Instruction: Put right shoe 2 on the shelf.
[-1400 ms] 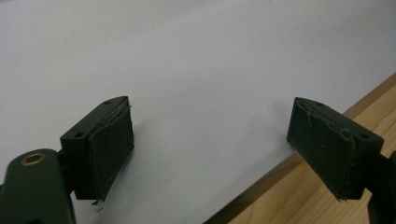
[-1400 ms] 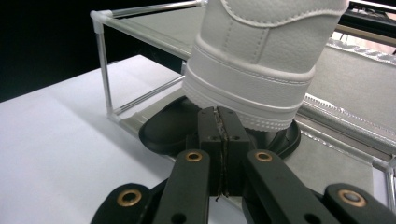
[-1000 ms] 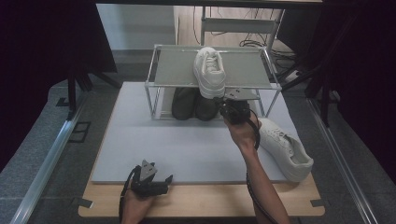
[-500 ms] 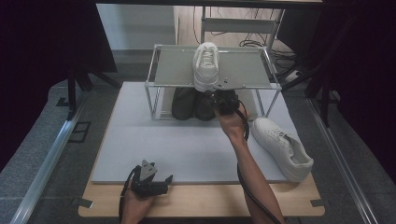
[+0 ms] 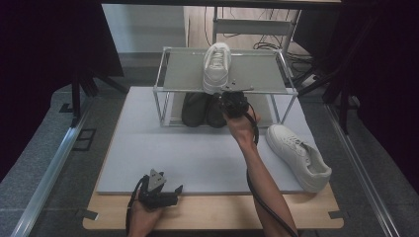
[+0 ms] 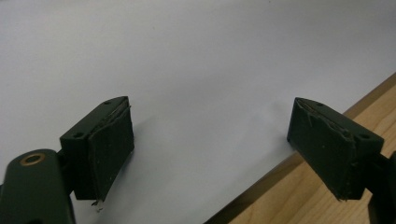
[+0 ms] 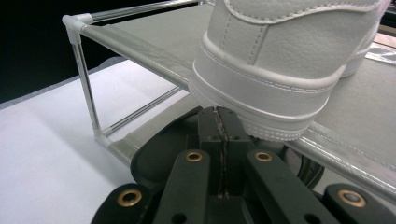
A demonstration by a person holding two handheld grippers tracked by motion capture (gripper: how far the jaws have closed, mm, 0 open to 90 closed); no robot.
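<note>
A white sneaker (image 5: 216, 66) is set on the top shelf of a metal-framed shoe rack (image 5: 170, 74), its heel overhanging the front edge. In the right gripper view that heel (image 7: 275, 79) is seen directly above the right gripper (image 7: 218, 122), whose jaws are pressed together with nothing between them; contact with the sole cannot be judged. From the high view the right gripper (image 5: 233, 102) is seen at the rack's front, before dark shoes (image 5: 202, 108) on the lower shelf. A second white sneaker (image 5: 298, 155) lies on the grey mat (image 5: 197, 153) to the right. The left gripper (image 5: 160, 195), at the table's near edge, is shown in its own view spread wide over mat (image 6: 196, 70) and wooden table (image 6: 303, 196).
</note>
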